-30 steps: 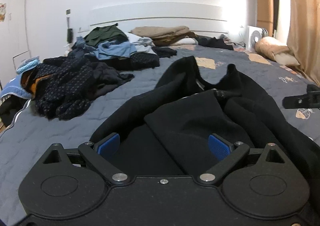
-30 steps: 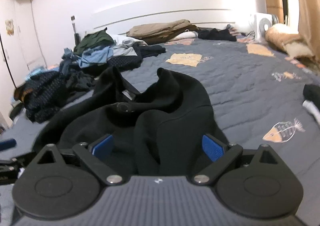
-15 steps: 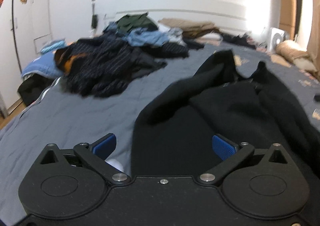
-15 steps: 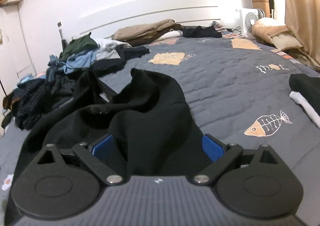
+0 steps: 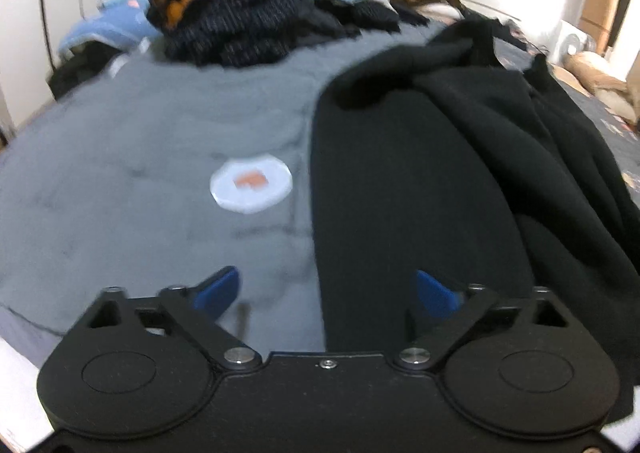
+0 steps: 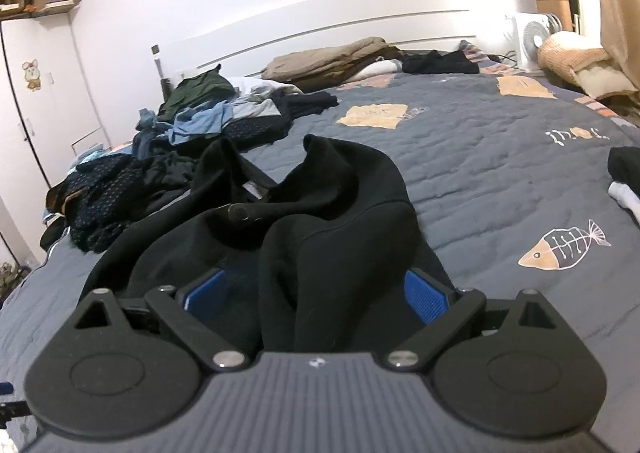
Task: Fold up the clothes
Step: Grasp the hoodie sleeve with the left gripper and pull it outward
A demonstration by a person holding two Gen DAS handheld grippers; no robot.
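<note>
A black garment [image 5: 420, 173] lies crumpled on the grey bedspread [image 5: 140, 173]. My left gripper [image 5: 326, 281] hovers low over its left edge. Its jaws are closing but still stand wide, with the garment's edge and bare bedspread between the blue pads [image 5: 218, 291], which do not press on anything. In the right wrist view the same black garment [image 6: 328, 221] rises in two peaks. My right gripper [image 6: 316, 285] is open over the near part, and a raised fold of the cloth sits between its pads [image 6: 424, 295] without being pinched.
A pile of dark and blue clothes [image 6: 200, 121] covers the bed's far left. Folded brown garments [image 6: 336, 61] lie by the headboard, a white fan [image 6: 532, 33] stands beyond. A black and white item [image 6: 624, 173] lies at the right. A white round print [image 5: 251, 184] marks the bedspread.
My left gripper has swung left and dipped toward the black garment's left edge, and its jaws have narrowed a little. The right gripper has shifted slightly, its jaws unchanged.
</note>
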